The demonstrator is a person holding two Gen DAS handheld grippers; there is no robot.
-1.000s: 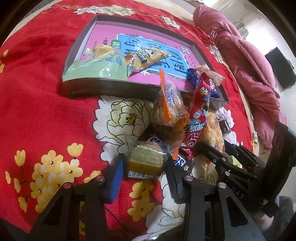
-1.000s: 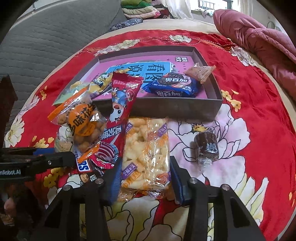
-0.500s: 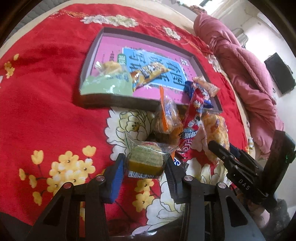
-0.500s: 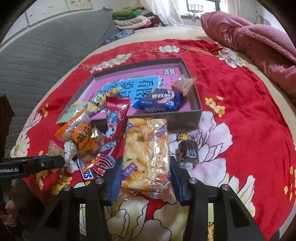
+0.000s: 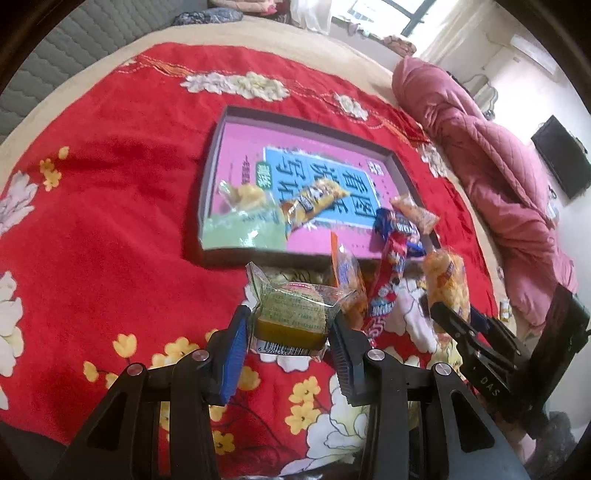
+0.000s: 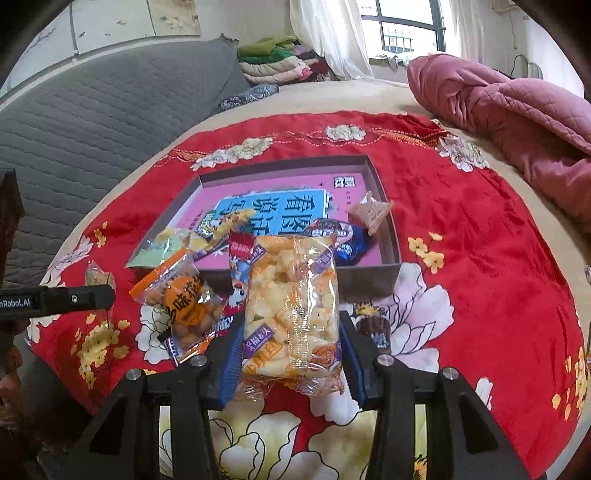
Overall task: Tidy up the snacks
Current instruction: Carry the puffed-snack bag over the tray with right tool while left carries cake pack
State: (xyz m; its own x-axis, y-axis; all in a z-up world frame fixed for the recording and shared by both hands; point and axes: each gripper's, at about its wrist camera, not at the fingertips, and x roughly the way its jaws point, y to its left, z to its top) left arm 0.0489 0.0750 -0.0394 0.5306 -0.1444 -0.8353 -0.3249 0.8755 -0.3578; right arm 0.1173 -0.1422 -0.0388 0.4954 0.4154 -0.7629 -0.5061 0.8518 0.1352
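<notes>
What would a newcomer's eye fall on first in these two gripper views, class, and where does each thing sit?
First comes the red floral cloth spread over the bed. Next, each gripper holds a packet: the left gripper clamps a small yellow-green cake, the right gripper a clear bag of puffed snacks. Beyond them lies the shallow box with its pink floor, several snacks already inside.

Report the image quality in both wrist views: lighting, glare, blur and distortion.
Left wrist view: daylight, washed out at the window; strong fisheye bend with dark corners; the tray print is slightly smeared, while the wrapped cake in the left tool is sharp. Right wrist view: the window is blown out, and glare glints on the puffed snack bag in the right tool.
</notes>
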